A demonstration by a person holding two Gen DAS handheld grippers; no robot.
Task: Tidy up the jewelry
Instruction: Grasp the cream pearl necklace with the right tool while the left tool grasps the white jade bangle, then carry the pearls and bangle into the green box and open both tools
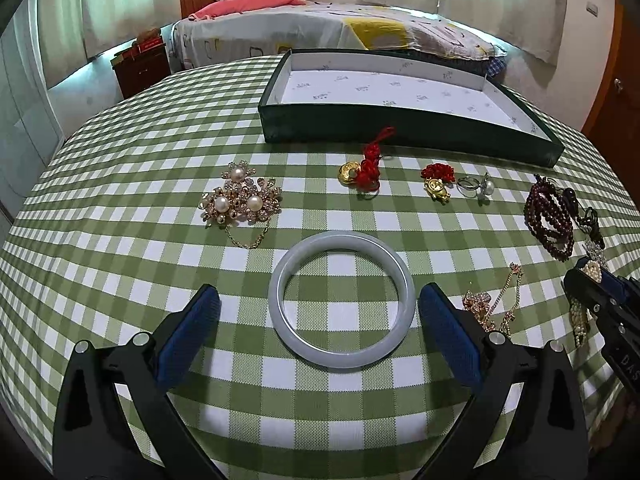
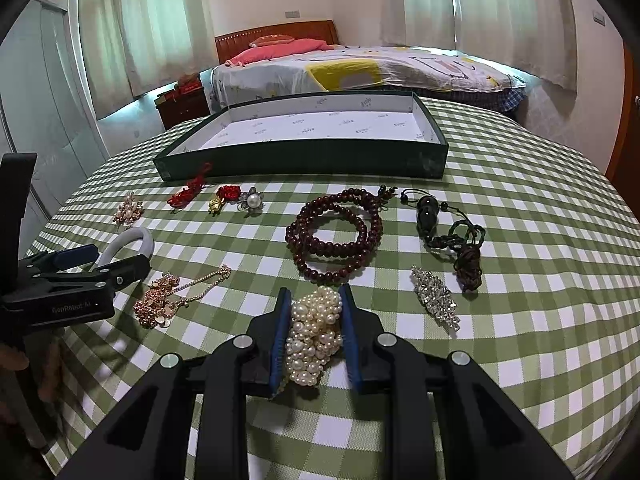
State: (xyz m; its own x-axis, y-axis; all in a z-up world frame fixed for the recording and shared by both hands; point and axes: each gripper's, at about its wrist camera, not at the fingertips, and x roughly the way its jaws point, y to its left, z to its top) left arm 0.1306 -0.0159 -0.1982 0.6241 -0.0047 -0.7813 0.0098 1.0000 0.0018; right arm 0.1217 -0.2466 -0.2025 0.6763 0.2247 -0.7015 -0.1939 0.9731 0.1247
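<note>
Our right tongs (image 2: 313,330) are clenched on the pearl cluster (image 2: 315,332) lying on the tabletop (image 2: 520,320), our left tongs (image 1: 319,318) spread wide around the jade bangle (image 1: 342,299), and we fear loose pearl strands slipping out during the lift toward the tray (image 2: 304,160)

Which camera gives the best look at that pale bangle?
The left wrist view: the whole bangle lies flat between the open fingers. In the right wrist view only an arc shows behind the left gripper.
</note>
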